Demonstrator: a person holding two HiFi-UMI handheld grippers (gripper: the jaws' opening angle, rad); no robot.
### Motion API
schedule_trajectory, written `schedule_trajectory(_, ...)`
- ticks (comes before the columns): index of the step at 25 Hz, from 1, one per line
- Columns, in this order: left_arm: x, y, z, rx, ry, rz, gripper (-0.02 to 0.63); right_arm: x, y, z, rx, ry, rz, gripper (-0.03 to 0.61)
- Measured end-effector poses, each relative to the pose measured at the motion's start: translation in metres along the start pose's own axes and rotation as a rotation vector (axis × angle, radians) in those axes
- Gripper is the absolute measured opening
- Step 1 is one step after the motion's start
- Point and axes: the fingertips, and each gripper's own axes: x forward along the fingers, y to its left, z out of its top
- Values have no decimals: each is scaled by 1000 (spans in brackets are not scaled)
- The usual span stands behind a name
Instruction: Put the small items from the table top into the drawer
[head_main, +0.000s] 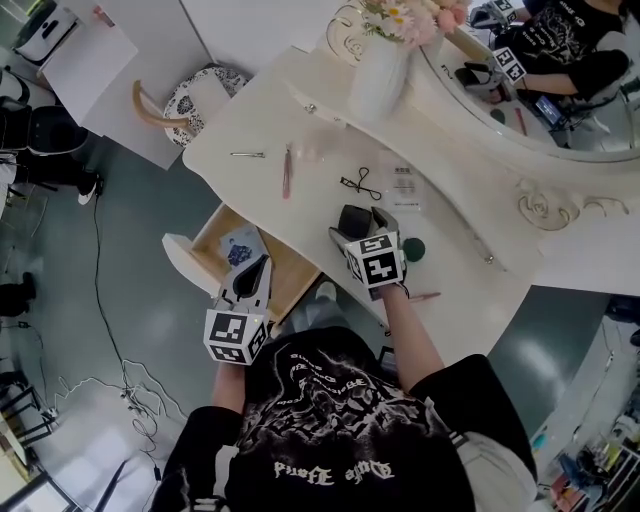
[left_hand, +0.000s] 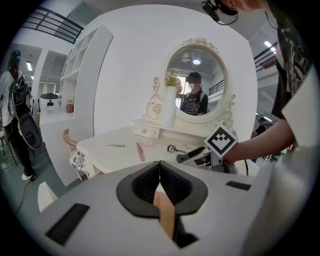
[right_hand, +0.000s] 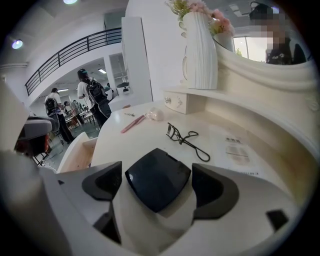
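Reaching for a black compact, with most of the dressing table (head_main: 300, 110) left to clear.

The right gripper (head_main: 365, 222) sits near the table's front edge. Its jaws are spread wide either side of the black compact (right_hand: 158, 181), and the pads are not pressing it. The left gripper (left_hand: 160, 167) is closed with nothing visibly held, above the open drawer (head_main: 290, 268) at the front left, where one blue-printed packet (head_main: 241, 250) lies. An eyelash curler (head_main: 360, 182), pink tool (head_main: 286, 172), metal clip (head_main: 247, 154), green round piece (head_main: 413, 249) and pink stick (head_main: 425, 296) remain on top. I judge the job barely begun.
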Motion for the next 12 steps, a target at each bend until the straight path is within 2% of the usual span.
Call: schedule_trajectory(12, -9, 14, -4, -19, 3, 16, 15, 3, -4, -2, -36, 14, -35, 414)
